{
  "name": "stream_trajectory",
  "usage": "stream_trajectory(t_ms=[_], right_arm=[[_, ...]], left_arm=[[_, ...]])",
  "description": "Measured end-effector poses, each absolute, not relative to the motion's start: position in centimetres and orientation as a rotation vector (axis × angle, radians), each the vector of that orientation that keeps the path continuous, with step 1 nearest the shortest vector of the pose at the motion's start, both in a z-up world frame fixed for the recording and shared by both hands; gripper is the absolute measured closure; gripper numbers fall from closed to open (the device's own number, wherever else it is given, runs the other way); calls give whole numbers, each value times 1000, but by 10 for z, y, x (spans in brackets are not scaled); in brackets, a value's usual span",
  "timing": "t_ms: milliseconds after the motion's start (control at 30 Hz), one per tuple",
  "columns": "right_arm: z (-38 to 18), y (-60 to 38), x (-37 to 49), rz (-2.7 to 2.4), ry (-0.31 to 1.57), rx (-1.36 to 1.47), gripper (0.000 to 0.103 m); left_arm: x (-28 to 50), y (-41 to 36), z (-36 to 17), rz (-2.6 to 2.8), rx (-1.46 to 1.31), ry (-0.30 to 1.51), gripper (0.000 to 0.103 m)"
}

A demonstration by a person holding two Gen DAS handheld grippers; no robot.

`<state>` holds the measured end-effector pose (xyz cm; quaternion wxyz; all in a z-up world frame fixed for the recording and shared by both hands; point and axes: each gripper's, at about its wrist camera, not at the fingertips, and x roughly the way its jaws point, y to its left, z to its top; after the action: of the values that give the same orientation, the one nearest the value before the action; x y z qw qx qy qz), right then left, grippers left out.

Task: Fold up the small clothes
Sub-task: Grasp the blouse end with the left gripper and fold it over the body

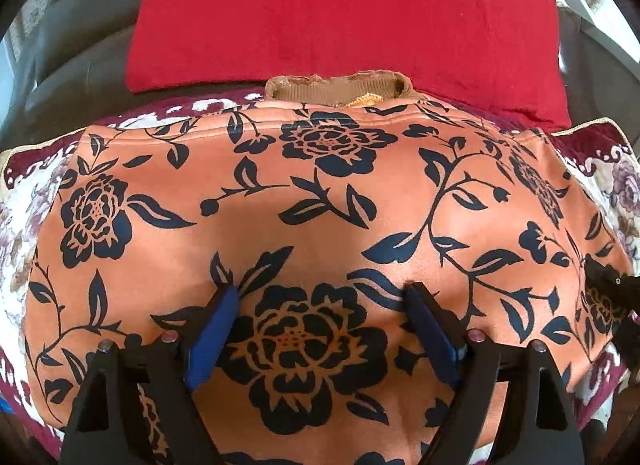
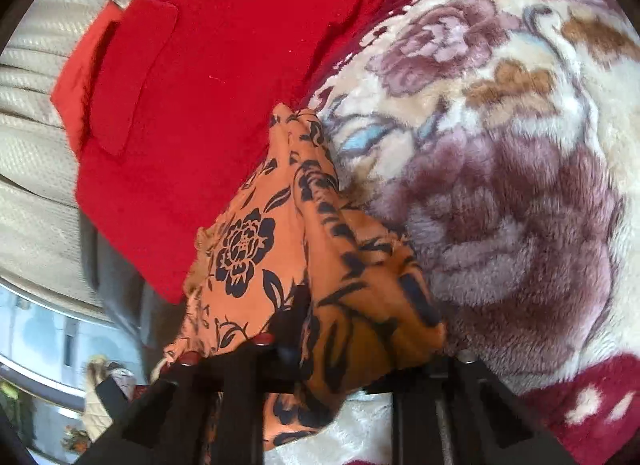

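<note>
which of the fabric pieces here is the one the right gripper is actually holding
The orange garment with black flowers: its bunched edge is drawn into the right gripper. The plain red garment lies beyond it, ungripped, and the plush floral blanket lies underneath.

Plush blanket [image 2: 520, 137], cream with mauve and brown flowers and a dark red border, fills the right of the right wrist frame and shows at both side edges of the left wrist frame. Red cushion [image 1: 344, 13] across the upper centre, touching the blanket's far edge. Grey seat surface [image 1: 76, 61] at upper left. Cream ribbed upholstery [image 2: 32, 113] at left. Bright daylight, with a window-like glare at lower left.
</note>
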<state>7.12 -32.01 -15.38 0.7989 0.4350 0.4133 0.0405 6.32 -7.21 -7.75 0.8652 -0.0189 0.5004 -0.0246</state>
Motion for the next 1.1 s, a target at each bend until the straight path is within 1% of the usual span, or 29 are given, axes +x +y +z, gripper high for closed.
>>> stream_trajectory(t_ms=[100,167,233,300,333,400,500,567,600,800,933,967,1000,1033,1067,1100], right_arm=[[-98,-290,79,79,829,687,91],[-58,-260,79,94,755,531,91],[-18,-216,74,138,665,344,91],[2,-166,68,205,617,177,91],[3,-138,66,243,608,101,92],[-14,-91,66,307,645,-25,91],[-74,-41,74,399,808,-110,91],[-111,-28,79,422,897,-109,91],[-113,-27,77,423,883,-103,91],[-85,-41,72,444,810,-52,91],[-80,-42,53,451,755,-73,91],[-83,-40,48,451,751,-94,91],[-85,-40,46,450,751,-110,92],[-90,-38,40,452,755,-119,92],[-91,-37,38,458,764,-118,92],[-90,-35,34,456,756,-124,90]], left_arm=[[70,-55,-71,-92,-119,1082,20],[66,-27,-56,-97,-247,1062,21],[58,6,-39,-93,-346,1003,21],[48,44,-27,-64,-448,955,21],[45,61,-24,-66,-497,940,21],[39,92,-25,-66,-586,922,21],[43,111,-34,-79,-683,963,21],[48,110,-44,-102,-698,1000,22],[52,107,-47,-129,-695,1018,22],[83,68,-40,-269,-690,1032,22],[122,38,-54,-266,-648,1114,23],[128,31,-57,-266,-634,1122,49],[133,24,-59,-288,-617,1141,89],[137,21,-61,-308,-607,1175,88],[134,22,-54,-309,-593,1156,89],[127,24,-36,-347,-562,1091,89]])
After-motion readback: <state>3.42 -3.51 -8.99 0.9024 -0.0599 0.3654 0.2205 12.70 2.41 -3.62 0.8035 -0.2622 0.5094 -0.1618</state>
